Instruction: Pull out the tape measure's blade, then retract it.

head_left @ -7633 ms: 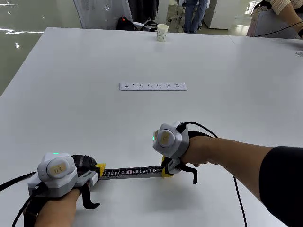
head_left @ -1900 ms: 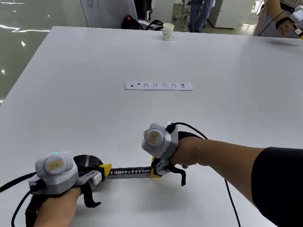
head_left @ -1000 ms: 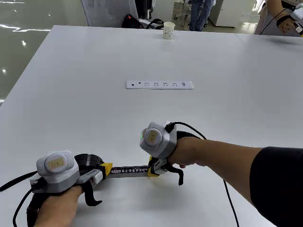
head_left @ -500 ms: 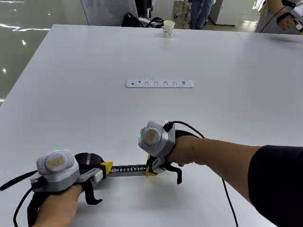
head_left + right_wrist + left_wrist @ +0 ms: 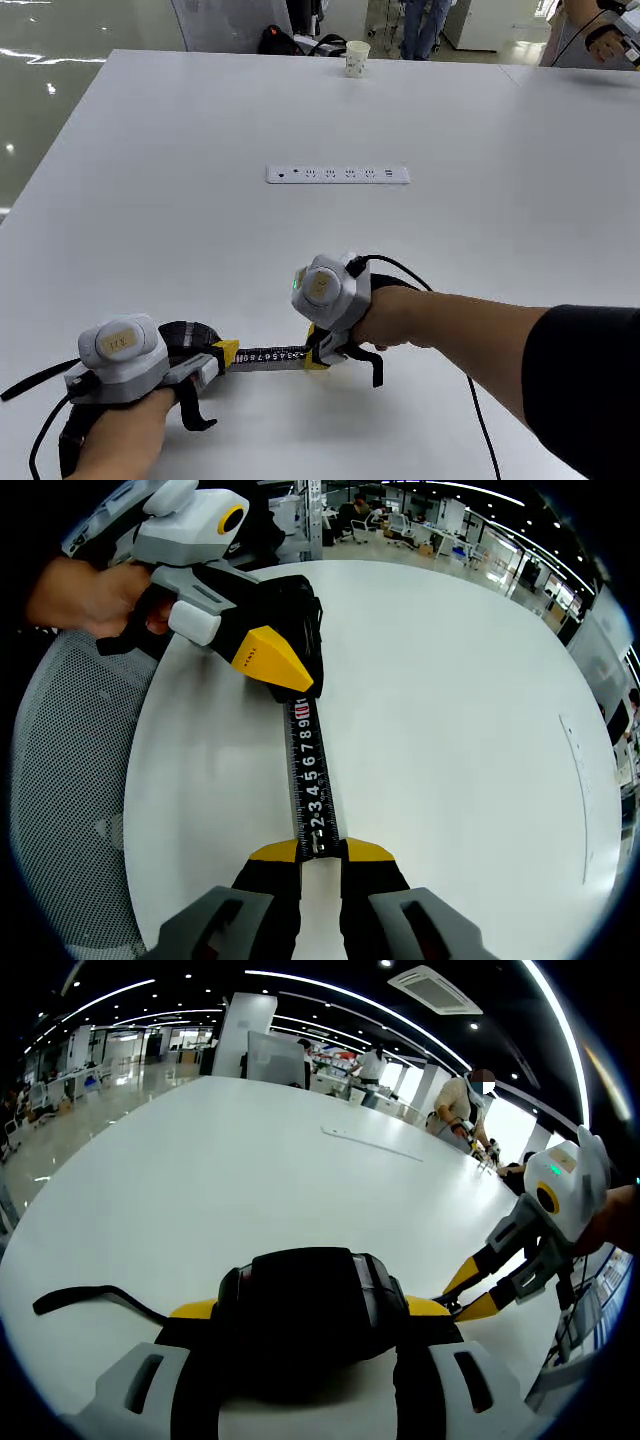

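A black tape measure case [image 5: 190, 338] lies on the white table [image 5: 300, 250] near its front left corner. My left gripper [image 5: 207, 362] is shut on the case [image 5: 310, 1305], yellow pads on both sides. A short length of blade [image 5: 270, 355] runs right from the case to my right gripper [image 5: 318, 352]. In the right gripper view the blade [image 5: 310, 770] shows numbers up to about ten, and my right gripper [image 5: 320, 852] is shut on its end. The case [image 5: 290, 605] and a left yellow pad [image 5: 270, 658] lie ahead of it.
A white power strip [image 5: 338, 175] lies mid-table and a paper cup [image 5: 357, 58] stands at the far edge. A black cable [image 5: 480, 400] trails from my right hand. A grey mesh chair [image 5: 60, 810] sits beside the table's edge. People stand beyond the table.
My right gripper has moved left toward the case with the blade's end in it, so the visible blade is shorter. The left gripper and case have stayed put.
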`<action>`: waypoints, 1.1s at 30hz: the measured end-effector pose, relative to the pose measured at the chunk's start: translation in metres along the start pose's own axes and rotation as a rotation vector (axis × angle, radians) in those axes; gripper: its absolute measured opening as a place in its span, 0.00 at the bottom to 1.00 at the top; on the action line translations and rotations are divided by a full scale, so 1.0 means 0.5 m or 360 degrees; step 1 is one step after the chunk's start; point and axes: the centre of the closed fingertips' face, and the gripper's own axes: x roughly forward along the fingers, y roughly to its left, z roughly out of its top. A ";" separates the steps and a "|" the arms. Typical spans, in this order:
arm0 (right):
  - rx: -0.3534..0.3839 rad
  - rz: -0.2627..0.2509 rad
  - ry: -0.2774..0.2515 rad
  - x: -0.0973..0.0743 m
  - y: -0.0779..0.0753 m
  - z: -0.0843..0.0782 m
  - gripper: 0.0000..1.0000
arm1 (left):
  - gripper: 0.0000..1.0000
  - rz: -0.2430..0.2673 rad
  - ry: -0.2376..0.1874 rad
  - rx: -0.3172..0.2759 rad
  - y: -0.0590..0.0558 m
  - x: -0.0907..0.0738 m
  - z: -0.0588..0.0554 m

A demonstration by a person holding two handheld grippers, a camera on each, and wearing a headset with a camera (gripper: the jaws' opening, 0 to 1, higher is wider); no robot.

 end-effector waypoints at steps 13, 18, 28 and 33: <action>0.0011 -0.0017 -0.0049 0.004 0.001 0.009 0.10 | 0.65 -0.0001 0.0002 -0.0002 -0.001 -0.001 -0.001; -0.0027 -0.0016 -0.0061 0.006 0.002 0.012 0.10 | 0.65 -0.0002 0.0003 -0.0002 -0.001 0.000 -0.001; -0.0013 -0.0012 -0.0086 0.007 0.003 0.019 0.10 | 0.65 -0.0003 0.0003 -0.0003 -0.001 0.000 0.000; -0.0017 -0.0011 -0.0097 0.009 0.004 0.022 0.10 | 0.65 -0.0003 0.0003 -0.0002 -0.002 -0.001 0.000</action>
